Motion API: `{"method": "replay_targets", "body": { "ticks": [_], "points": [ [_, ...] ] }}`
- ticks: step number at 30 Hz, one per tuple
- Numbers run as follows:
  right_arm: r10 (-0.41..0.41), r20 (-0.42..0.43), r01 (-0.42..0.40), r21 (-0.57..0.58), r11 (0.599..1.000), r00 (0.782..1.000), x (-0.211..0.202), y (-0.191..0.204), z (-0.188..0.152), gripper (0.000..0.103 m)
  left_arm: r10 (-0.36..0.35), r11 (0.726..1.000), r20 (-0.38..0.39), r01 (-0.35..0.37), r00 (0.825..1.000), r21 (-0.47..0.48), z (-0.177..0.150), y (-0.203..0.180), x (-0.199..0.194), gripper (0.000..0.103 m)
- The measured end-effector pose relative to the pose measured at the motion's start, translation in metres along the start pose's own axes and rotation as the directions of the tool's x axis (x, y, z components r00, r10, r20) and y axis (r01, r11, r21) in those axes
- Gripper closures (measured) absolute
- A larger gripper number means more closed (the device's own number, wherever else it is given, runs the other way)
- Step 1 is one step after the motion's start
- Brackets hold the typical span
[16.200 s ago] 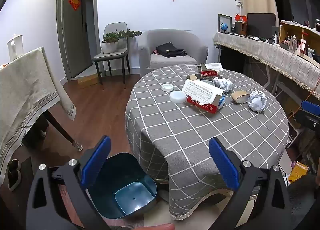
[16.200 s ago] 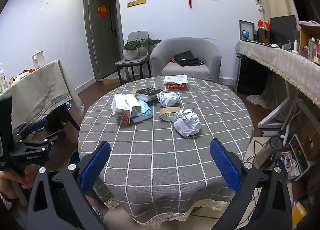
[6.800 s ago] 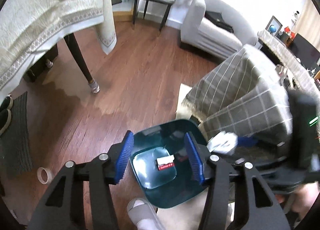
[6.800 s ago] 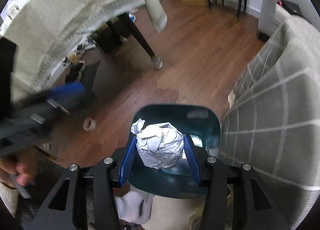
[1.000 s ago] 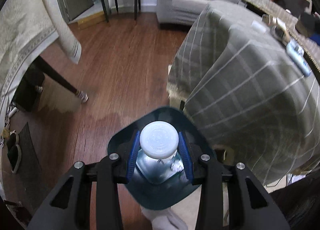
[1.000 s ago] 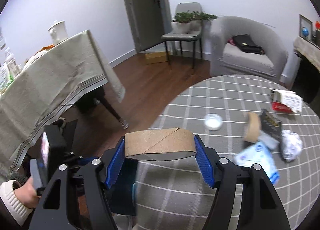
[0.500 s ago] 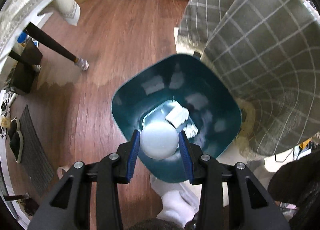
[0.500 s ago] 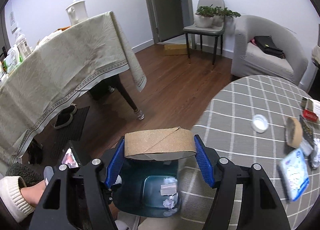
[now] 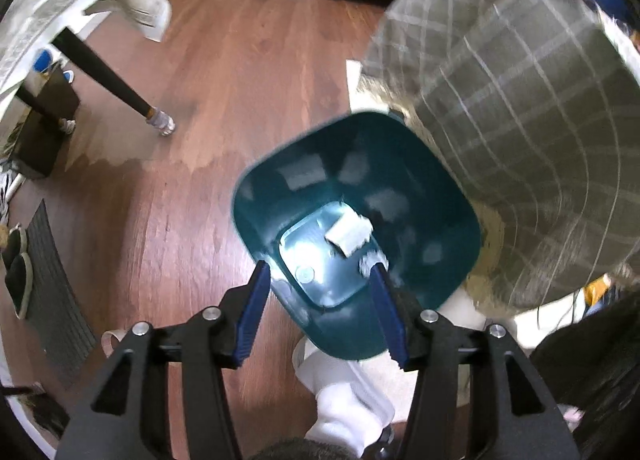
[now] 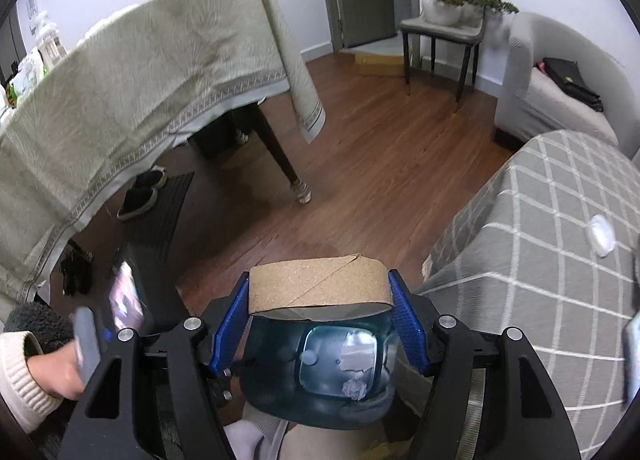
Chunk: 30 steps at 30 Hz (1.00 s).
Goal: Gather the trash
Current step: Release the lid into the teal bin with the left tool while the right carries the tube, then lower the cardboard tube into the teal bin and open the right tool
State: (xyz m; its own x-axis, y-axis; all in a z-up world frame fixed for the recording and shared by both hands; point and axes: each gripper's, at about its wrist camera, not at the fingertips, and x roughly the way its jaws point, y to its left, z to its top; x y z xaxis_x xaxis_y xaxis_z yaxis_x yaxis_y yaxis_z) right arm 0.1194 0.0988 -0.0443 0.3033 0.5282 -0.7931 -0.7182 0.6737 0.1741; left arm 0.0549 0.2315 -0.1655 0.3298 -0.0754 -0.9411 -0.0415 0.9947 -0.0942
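Left wrist view: the left gripper (image 9: 320, 304) is seen low in the middle of the frame, pointed down over the bin (image 9: 460, 211). Its jaws have just been opening and nothing is held between them. A small round lid (image 9: 305, 272) and a white box (image 9: 347, 234) are seen at the bottom of the bin, with a paper ball (image 9: 371, 260) just beside the right pad. The bin is set on the wood floor (image 9: 248, 71), right by the checked cloth (image 9: 540, 107) of the surface at the upper right.

Right wrist view: the right gripper (image 10: 319, 302) is closed on a cardboard ring (image 10: 318, 286), which is pressed at both ends by the blue pads (image 10: 406, 324). The ring is held over the bin (image 10: 272, 392), low in the middle. A hand (image 10: 60, 374) in a cream sleeve is seen at the lower left. A white cap (image 10: 600, 238) is left on the checked surface at the right.
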Motion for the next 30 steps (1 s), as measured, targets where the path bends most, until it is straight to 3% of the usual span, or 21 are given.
{"method": "replay_targets", "body": {
  "ticks": [5, 11, 19, 30],
  "points": [
    [0.008, -0.059, -0.008, -0.01, 1.0, 0.998, 0.017, 0.008, -0.006, 0.036, 0.002, 0.997, 0.078, 0.003, 0.997, -0.076, 0.007, 0.02, -0.021, 0.057],
    [0.014, -0.108, -0.015, -0.015, 1.0, 0.994, 0.034, 0.013, -0.015, 0.036, 0.0, 0.991, 0.191, 0.026, 0.982, -0.135, 0.019, 0.039, -0.056, 0.066],
    [-0.001, -0.205, 0.0, -0.005, 1.0, 0.979, 0.064, 0.004, -0.036, 0.036, -0.009, 0.99, 0.274, 0.046, 0.962, -0.131, 0.032, 0.034, -0.093, 0.07],
    [-0.035, -0.352, 0.019, -0.046, 0.999, 0.935, 0.119, -0.005, -0.076, 0.035, -0.002, 0.996, 0.362, 0.035, 0.932, -0.085, 0.043, 0.019, -0.128, 0.071]
  ]
}}
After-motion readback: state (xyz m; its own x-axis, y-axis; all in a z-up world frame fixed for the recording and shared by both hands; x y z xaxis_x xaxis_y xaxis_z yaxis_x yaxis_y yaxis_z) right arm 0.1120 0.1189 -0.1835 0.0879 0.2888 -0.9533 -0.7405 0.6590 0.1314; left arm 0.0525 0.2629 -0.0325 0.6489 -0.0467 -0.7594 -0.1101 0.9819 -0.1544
